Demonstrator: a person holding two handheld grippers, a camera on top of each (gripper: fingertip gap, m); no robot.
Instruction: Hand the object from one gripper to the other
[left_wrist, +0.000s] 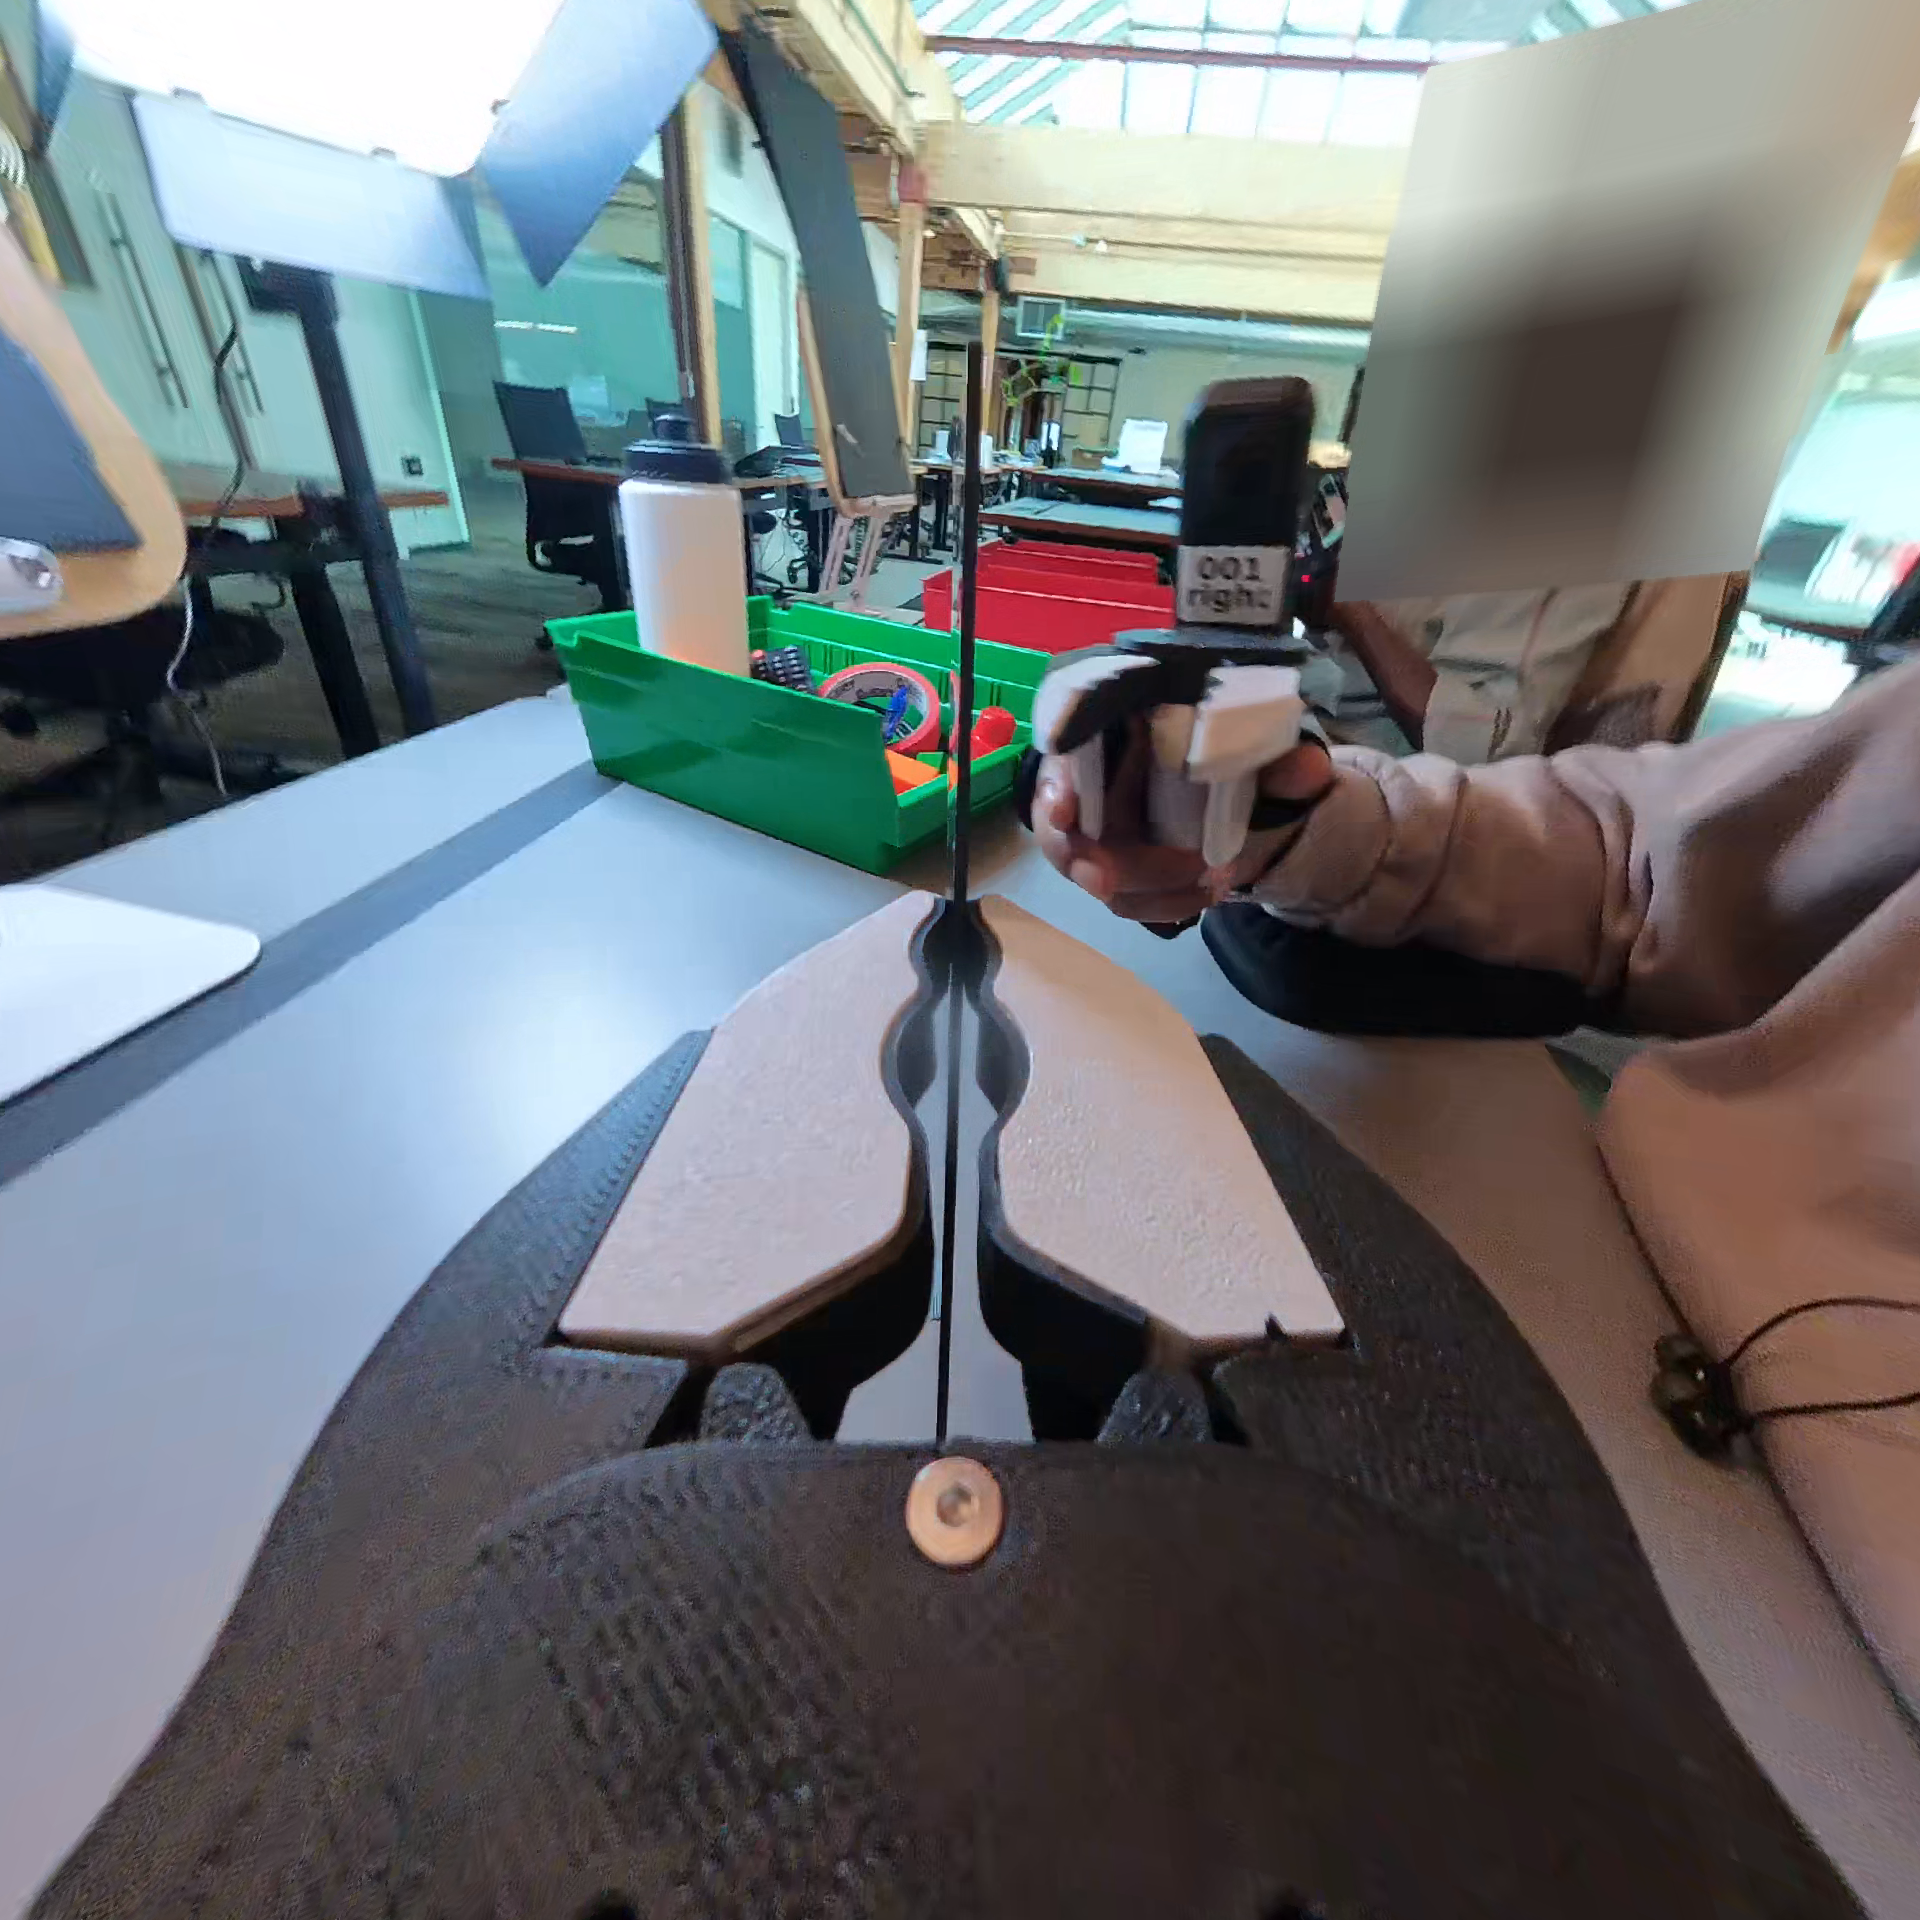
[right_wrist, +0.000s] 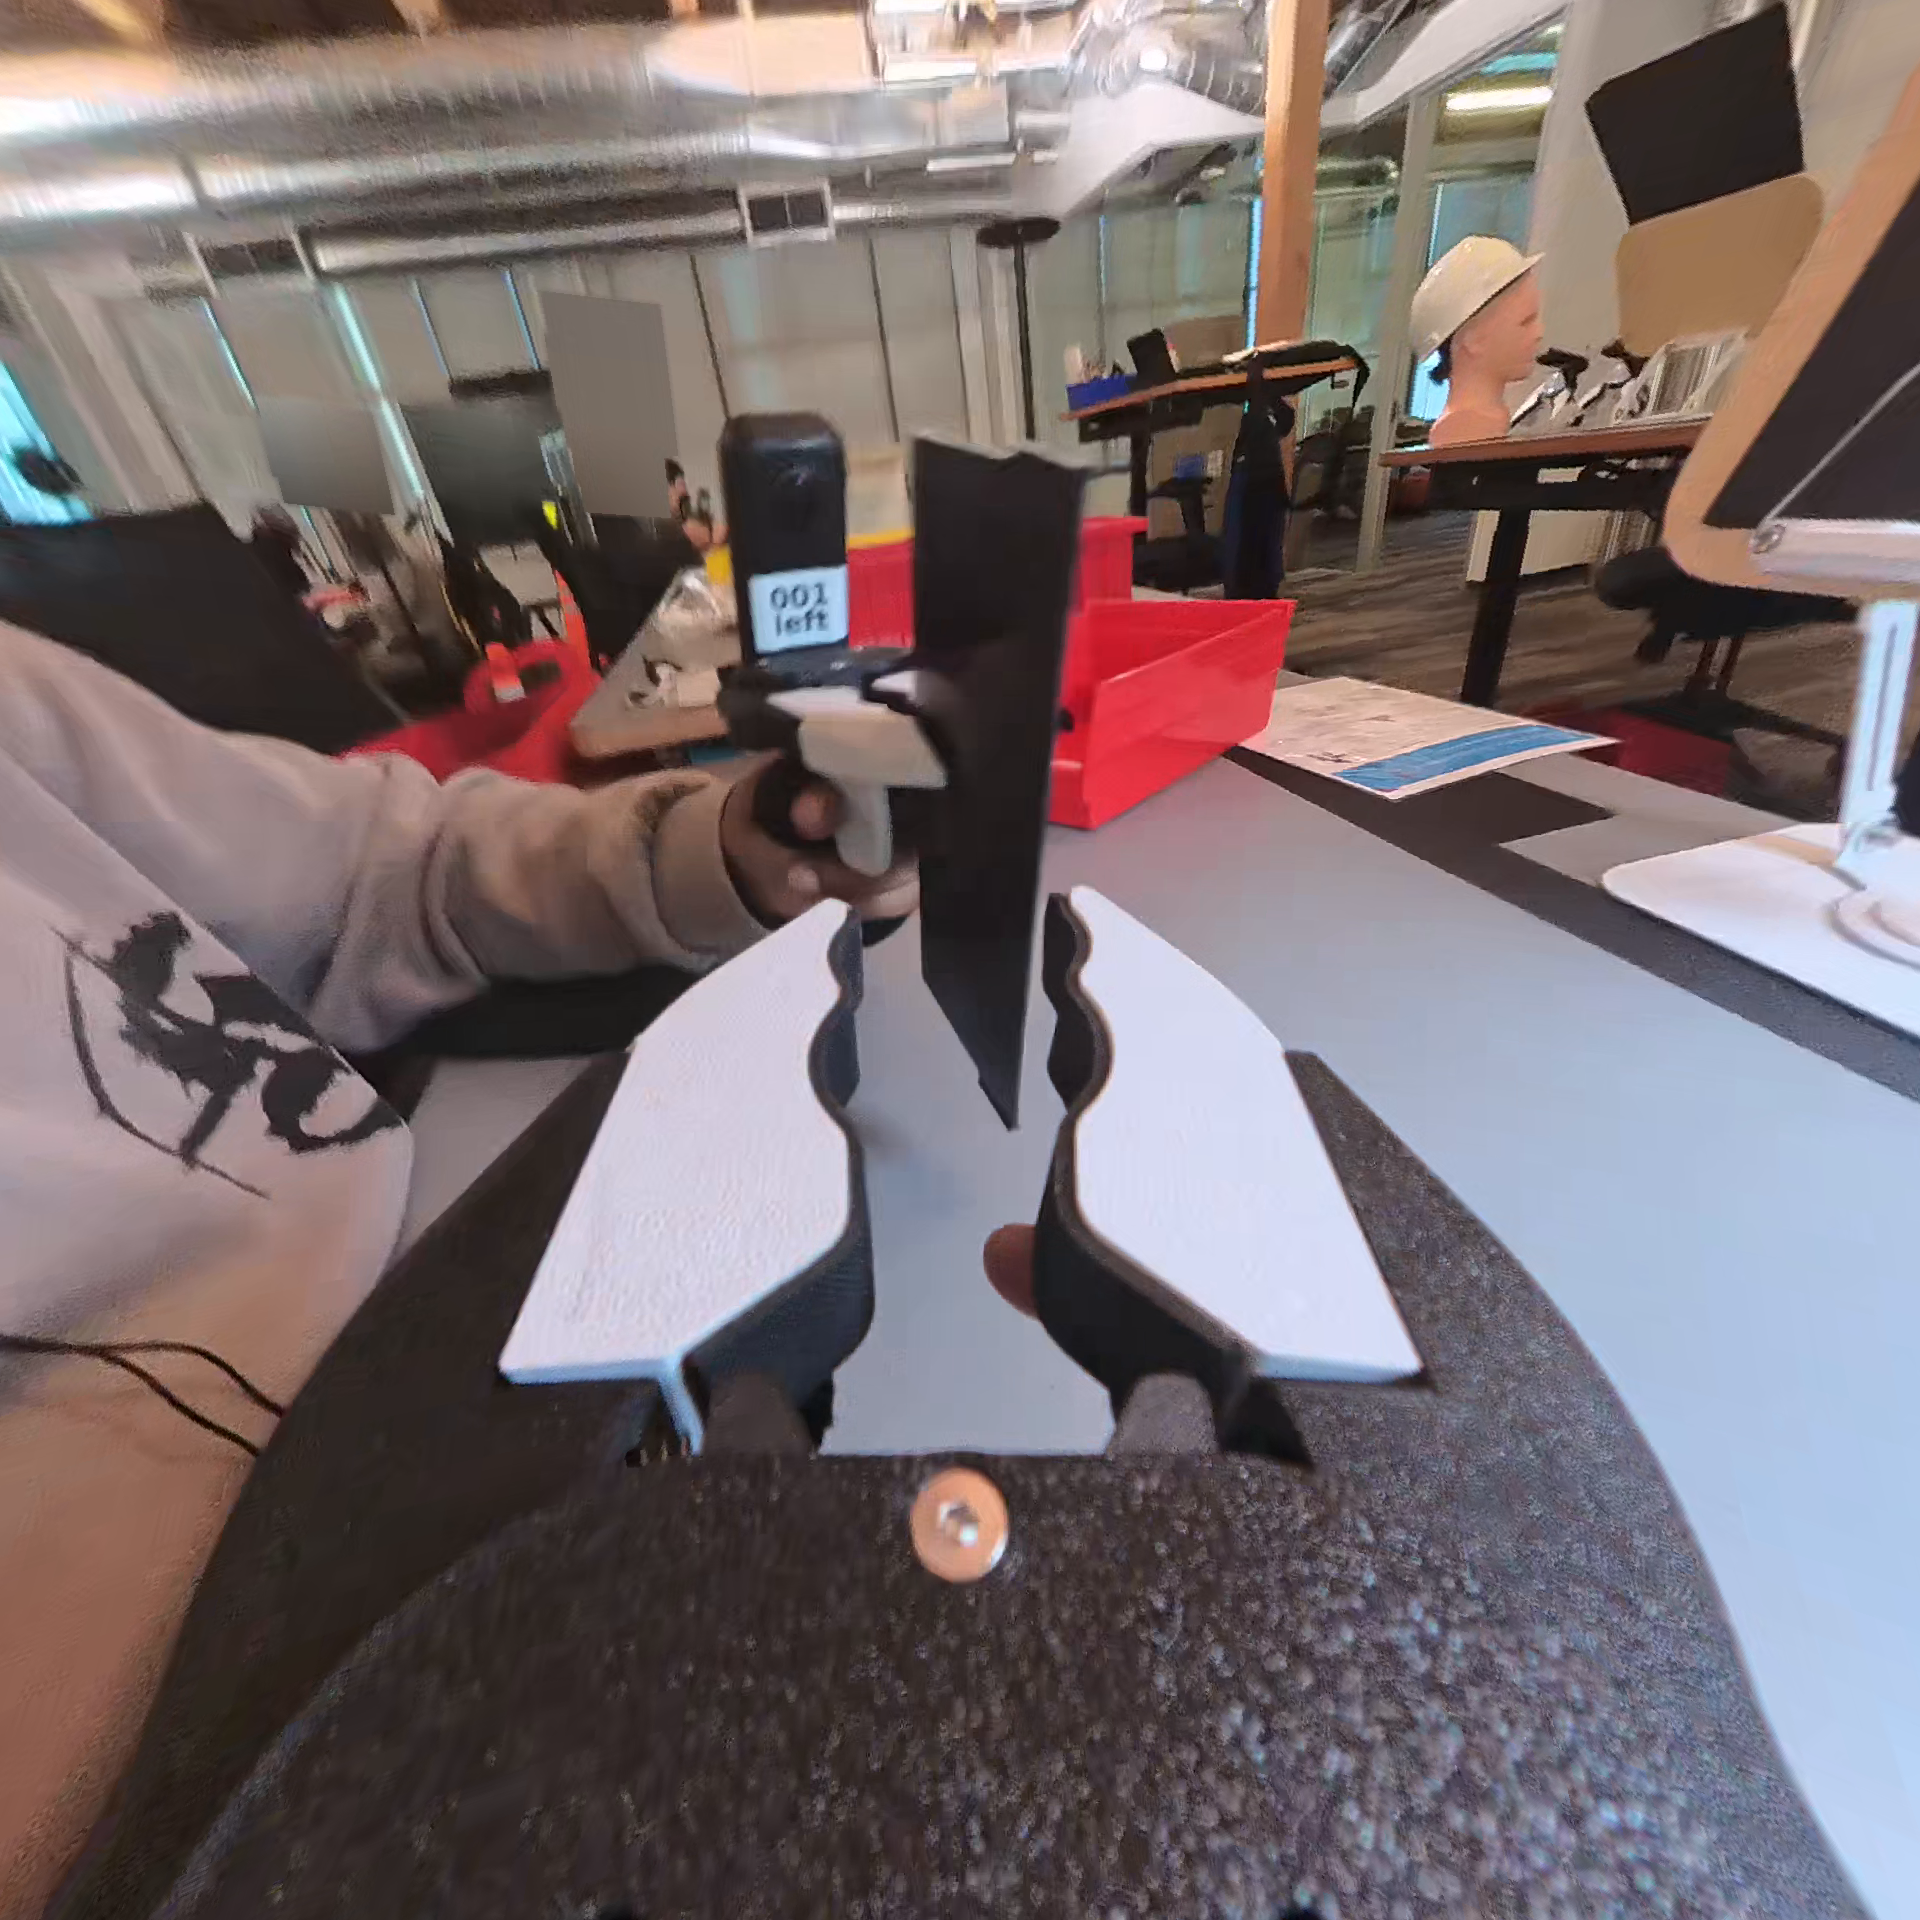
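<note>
A thin flat black plate (left_wrist: 967, 623) stands upright, seen edge-on in the left wrist view. My left gripper (left_wrist: 958, 914) is shut on it, clamped between the tan pads. In the right wrist view the plate (right_wrist: 987, 727) shows broadside, long and tapering to a point at the bottom, held near its middle by the left gripper (right_wrist: 925, 717). My right gripper (right_wrist: 956, 902) is open; the plate's lower end hangs between its white fingers (right_wrist: 727, 1122) without touching them. The right gripper also shows in the left wrist view (left_wrist: 1153, 769), facing the plate.
A green bin (left_wrist: 727, 727) holds a white bottle (left_wrist: 681, 561) and a red tape roll (left_wrist: 883, 696) at the far side of the grey table (left_wrist: 416, 1039). A red bin (right_wrist: 1174, 675), a paper sheet (right_wrist: 1423, 732) and a white monitor base (right_wrist: 1766, 914) lie beyond. About 9 centimeters separates my left fingertips from my right.
</note>
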